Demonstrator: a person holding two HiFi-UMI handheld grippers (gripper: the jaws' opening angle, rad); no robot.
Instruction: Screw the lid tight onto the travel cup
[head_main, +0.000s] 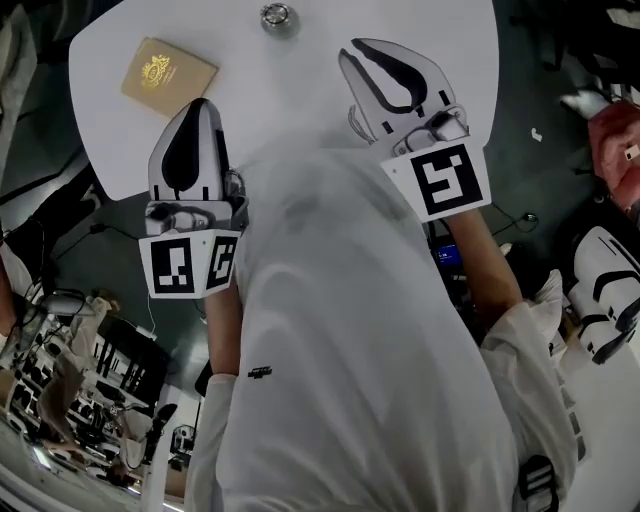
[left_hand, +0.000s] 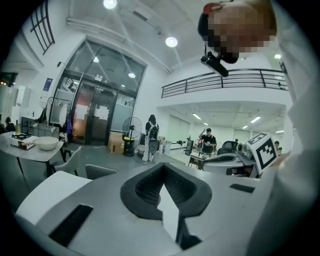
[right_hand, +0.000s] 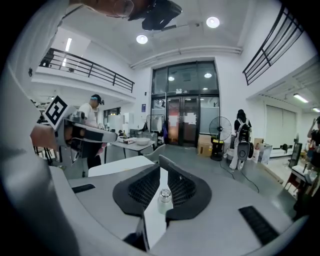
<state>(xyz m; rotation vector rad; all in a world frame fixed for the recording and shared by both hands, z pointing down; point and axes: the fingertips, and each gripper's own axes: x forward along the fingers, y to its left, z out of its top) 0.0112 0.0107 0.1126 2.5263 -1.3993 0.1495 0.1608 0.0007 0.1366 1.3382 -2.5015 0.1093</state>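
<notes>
The travel cup (head_main: 275, 15), small and silvery with its lid on top, stands at the far edge of the white table (head_main: 300, 90). In the right gripper view the cup (right_hand: 164, 196) shows far off through the narrow slit between the jaws. My right gripper (head_main: 352, 47) (right_hand: 162, 167) hovers over the table short of the cup, jaws slightly apart with nothing between them. My left gripper (head_main: 203, 103) (left_hand: 163, 167) is held over the table's near left part, shut and empty. Both grippers point away from my body.
A tan booklet (head_main: 168, 76) with a gold emblem lies on the table's left side, beyond the left gripper. My white shirt (head_main: 360, 340) fills the lower head view. Dark floor surrounds the rounded table; other people and tables stand far off in the hall.
</notes>
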